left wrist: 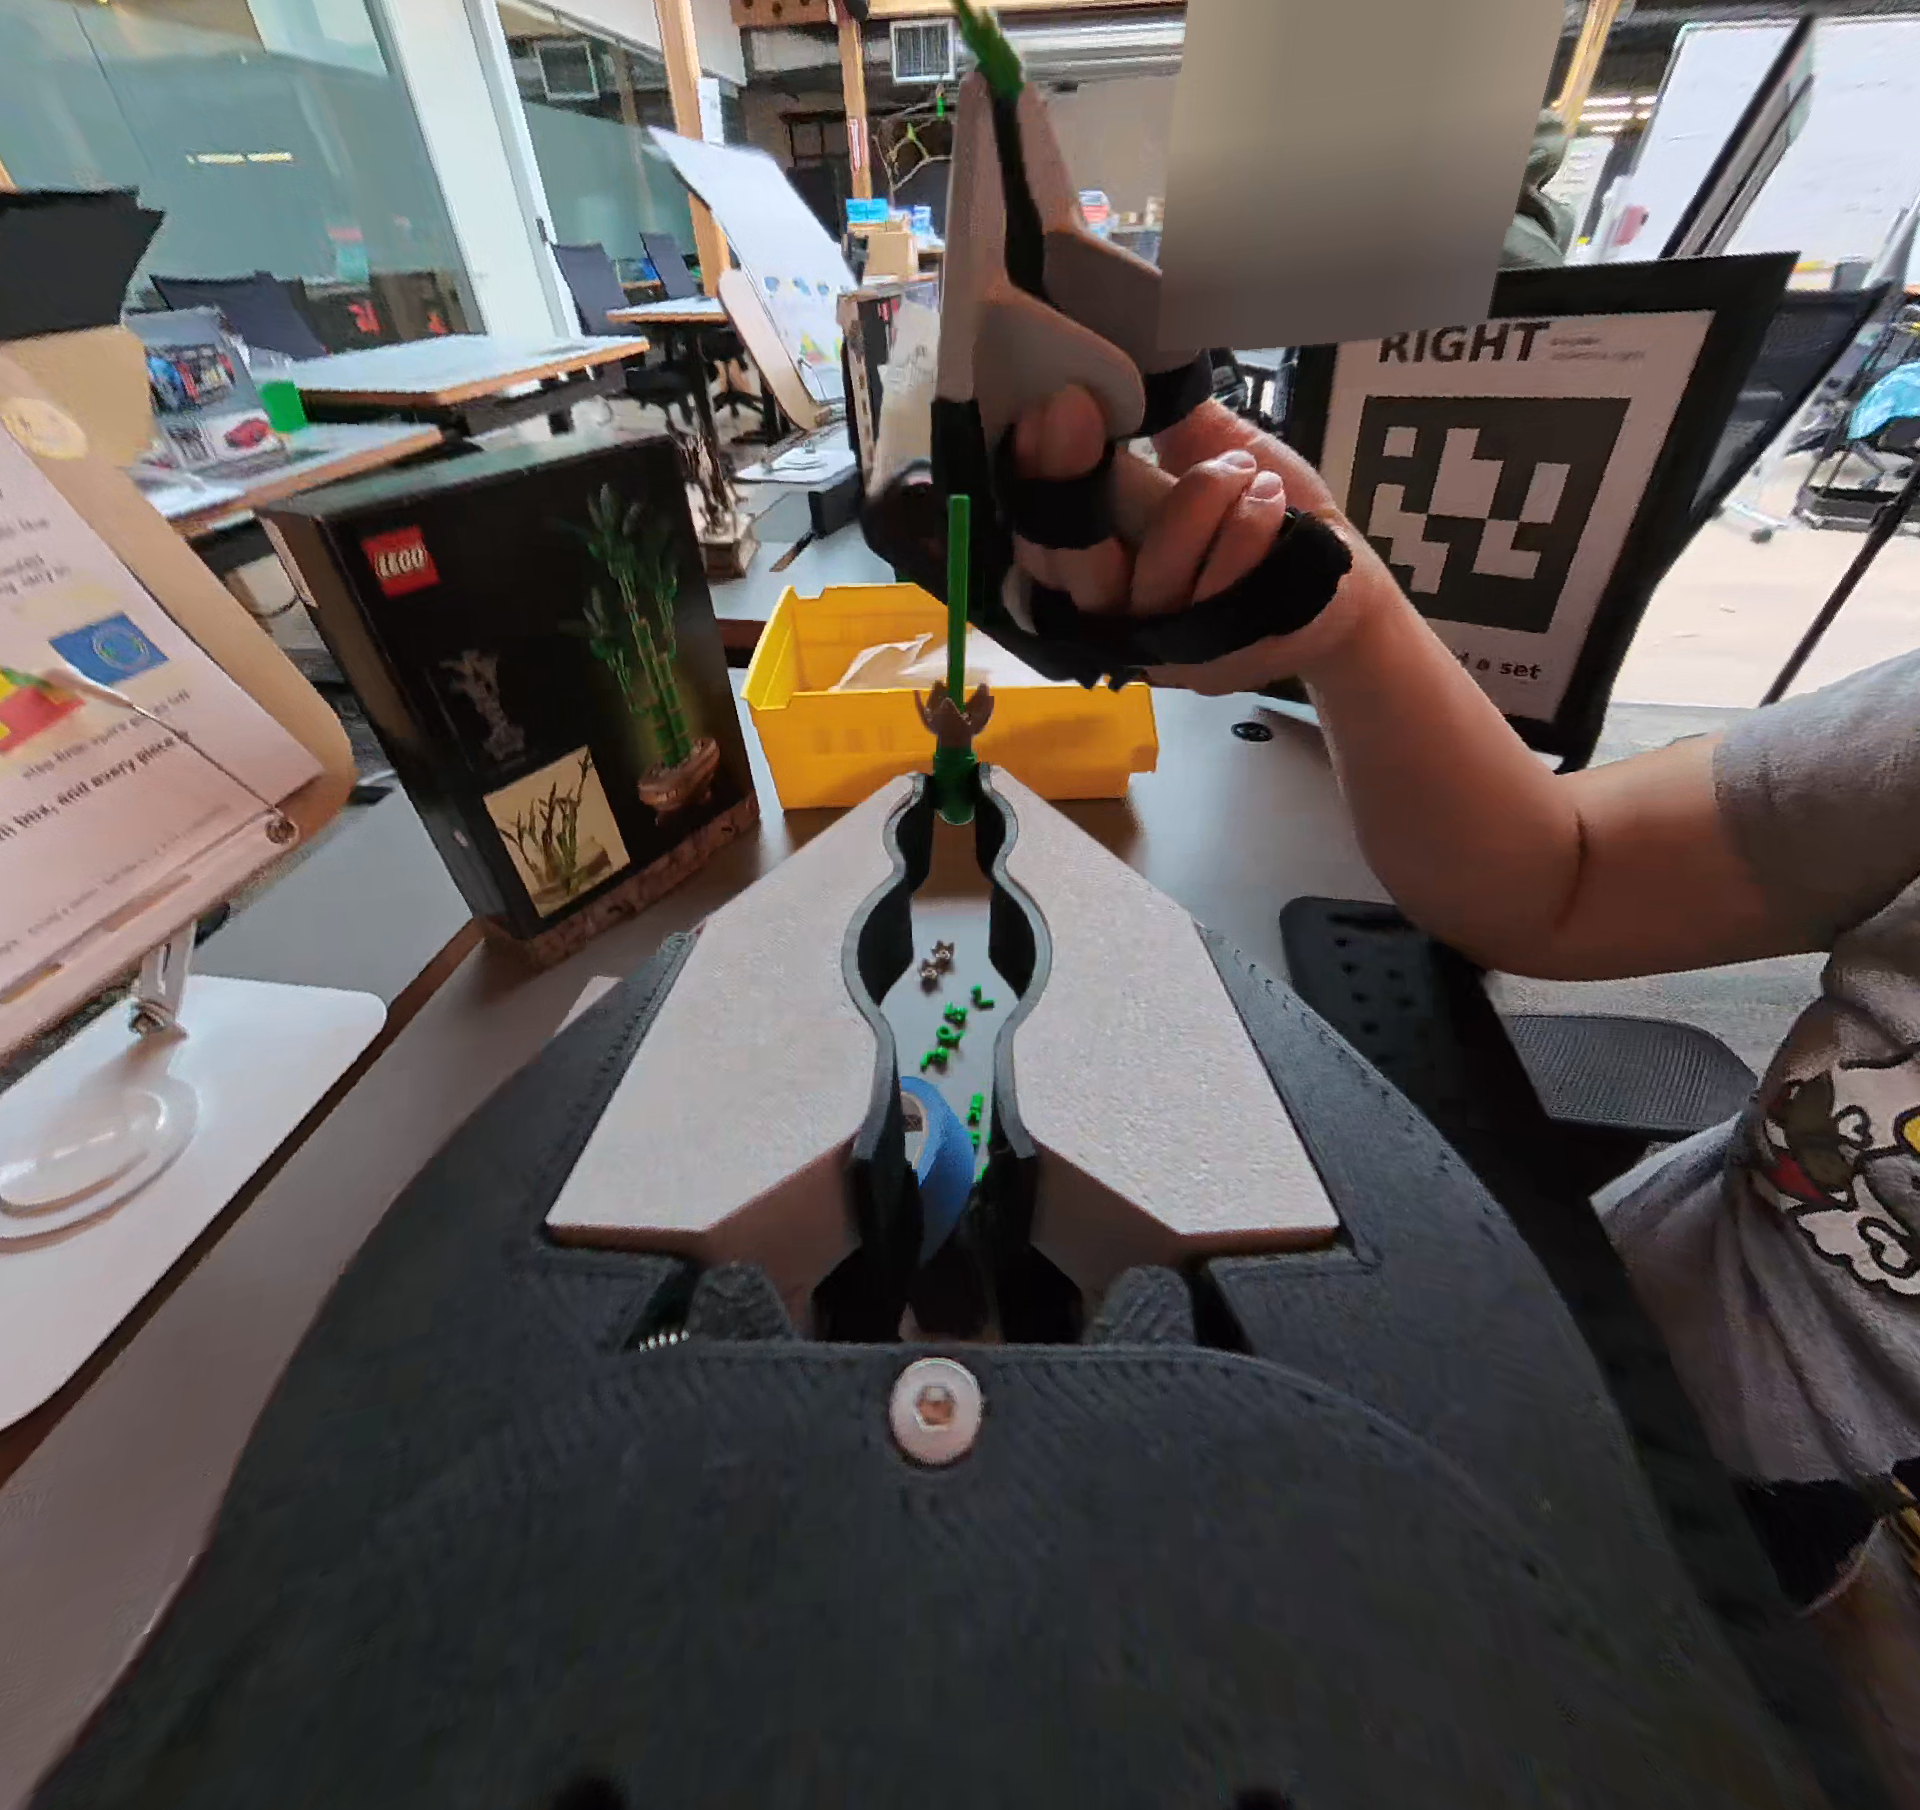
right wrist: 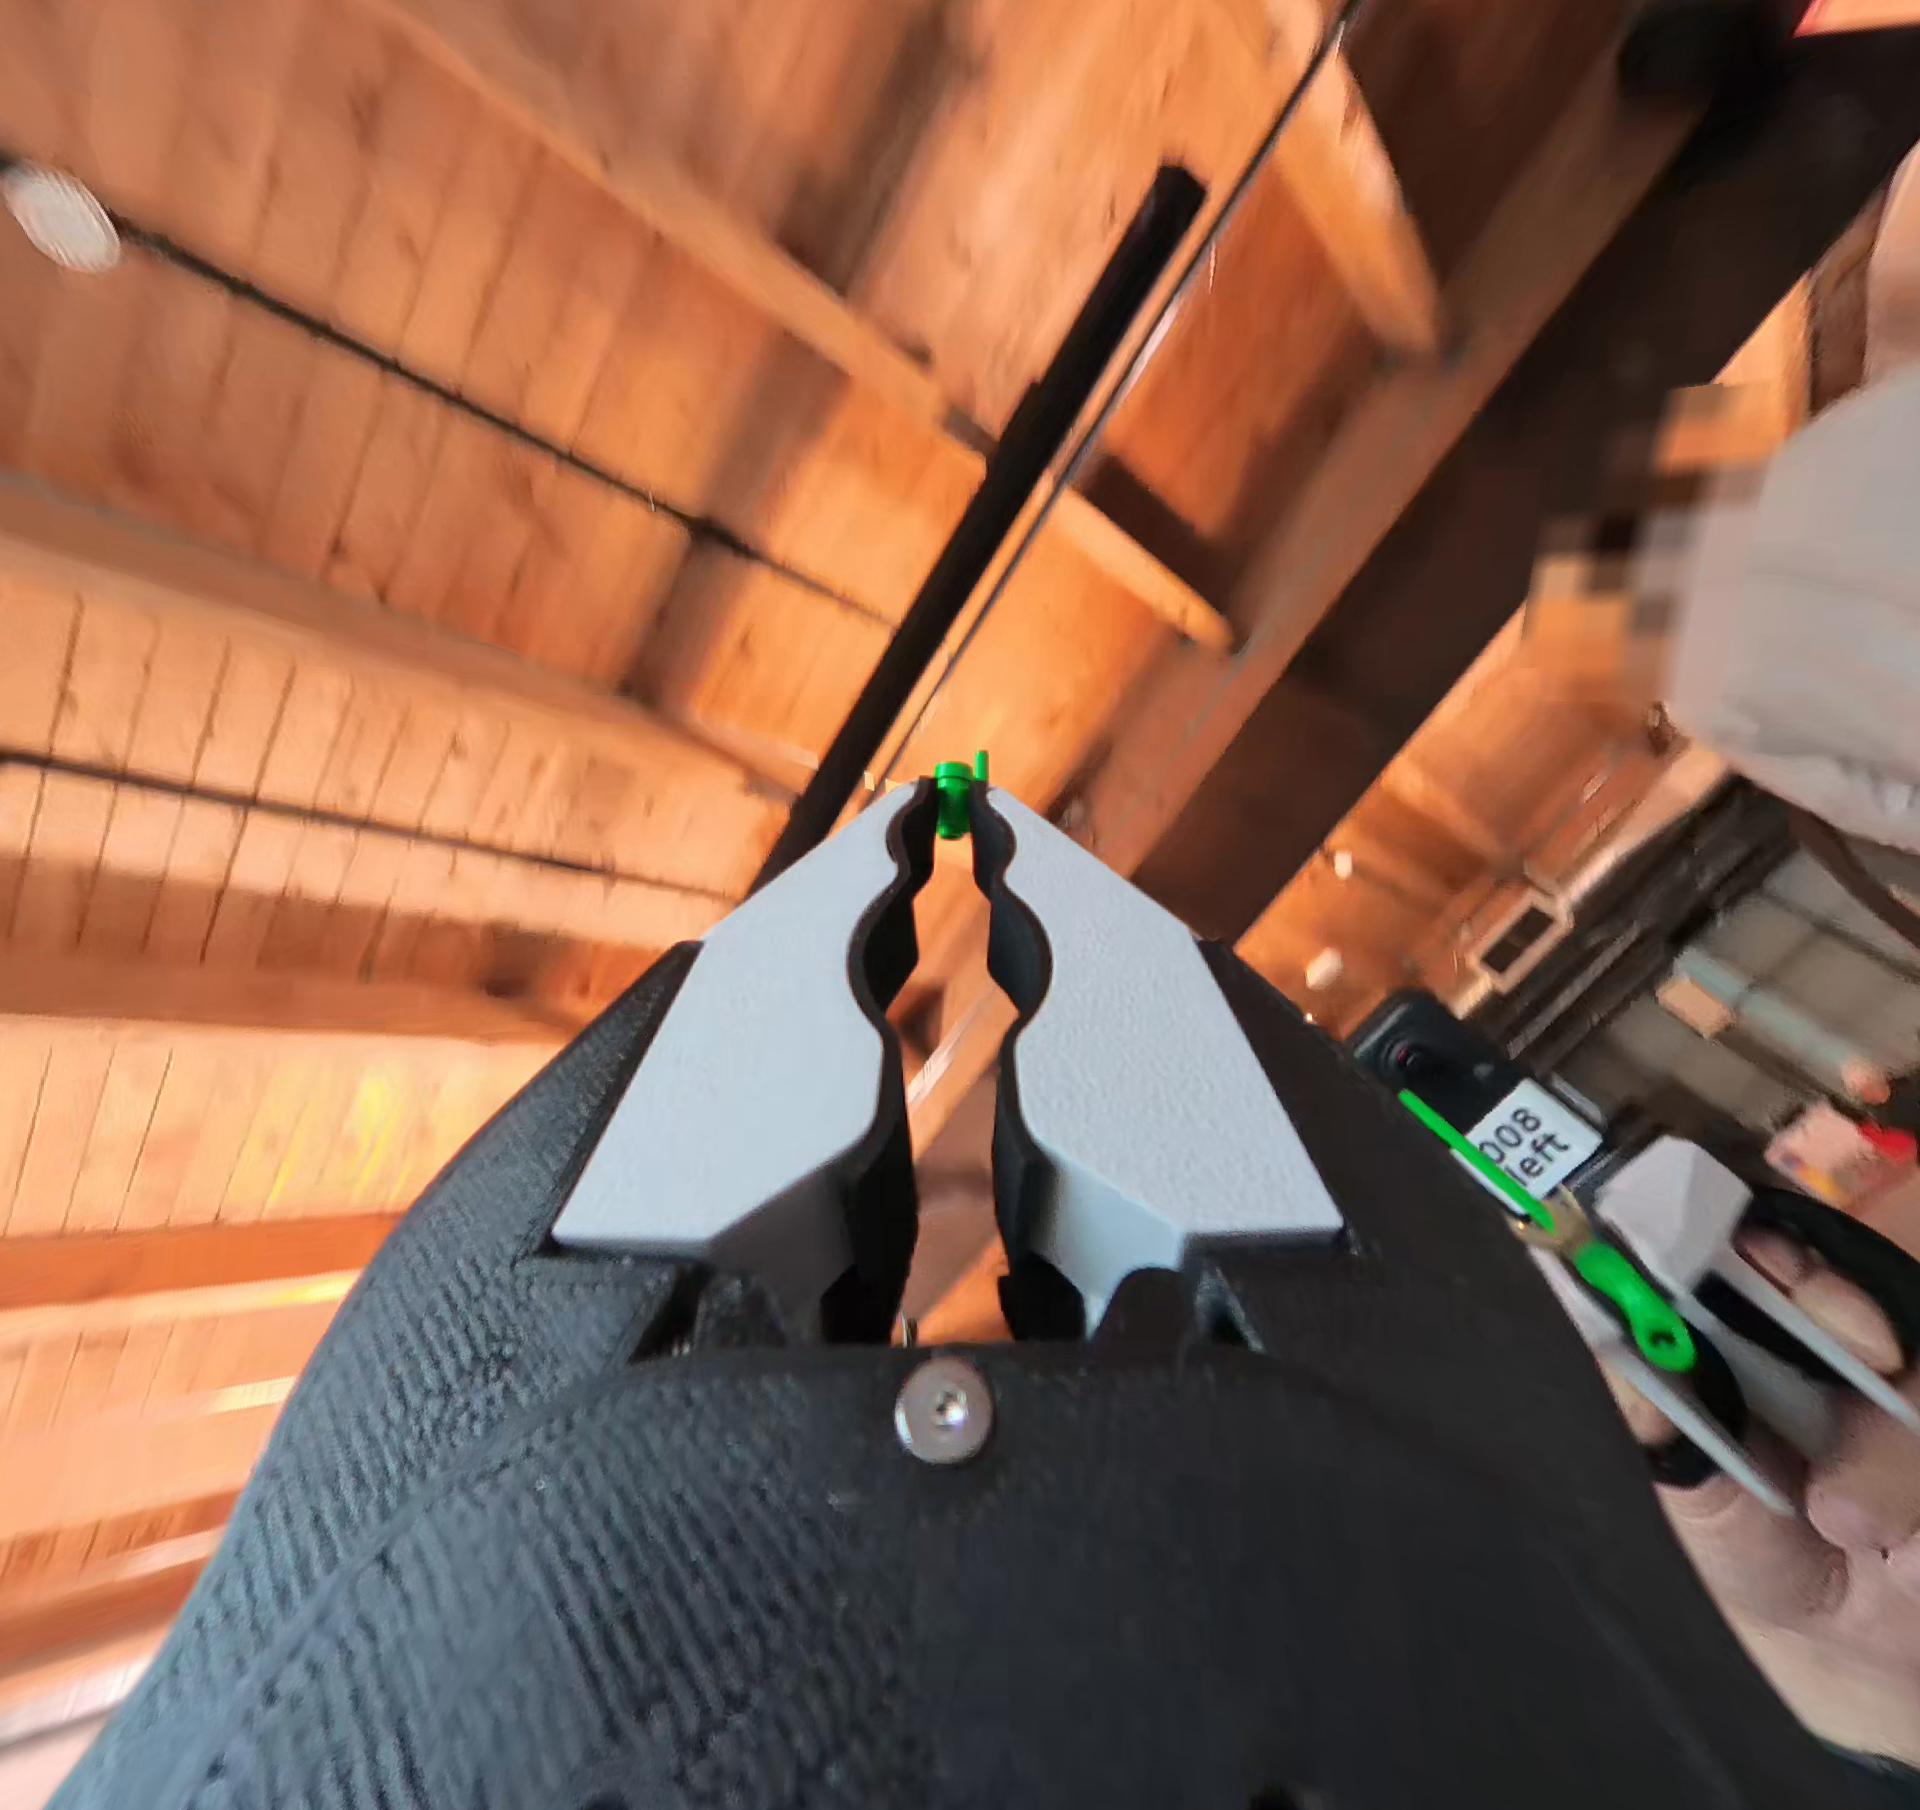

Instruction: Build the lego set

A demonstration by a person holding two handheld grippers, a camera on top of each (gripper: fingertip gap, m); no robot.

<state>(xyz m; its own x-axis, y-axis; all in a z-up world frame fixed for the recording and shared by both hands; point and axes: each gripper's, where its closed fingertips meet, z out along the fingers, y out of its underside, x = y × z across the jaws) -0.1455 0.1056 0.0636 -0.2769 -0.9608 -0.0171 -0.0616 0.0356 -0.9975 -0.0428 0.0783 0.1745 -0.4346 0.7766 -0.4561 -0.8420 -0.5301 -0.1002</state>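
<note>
The fingers of the left gripper (left wrist: pixel 954 799) are pinched on the foot of a thin green stem (left wrist: pixel 957 607), standing it upright above the bench (left wrist: pixel 1226 825). The right gripper (right wrist: pixel 951 804), tipped toward the ceiling, clamps a small green piece (right wrist: pixel 950 796). I'd swing that one down over the stem's top, line it up squarely, then slide it down gently, since so slim a rod would likely bend.

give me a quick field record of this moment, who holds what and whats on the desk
left gripper: shut on green stem, upright, brown leafy piece on it
right gripper: shut on small green piece, raised, pointing at the ceiling
desk: yellow bin, black set box, loose green pieces, blue tape roll
left side: instruction booklet on a stand
</note>
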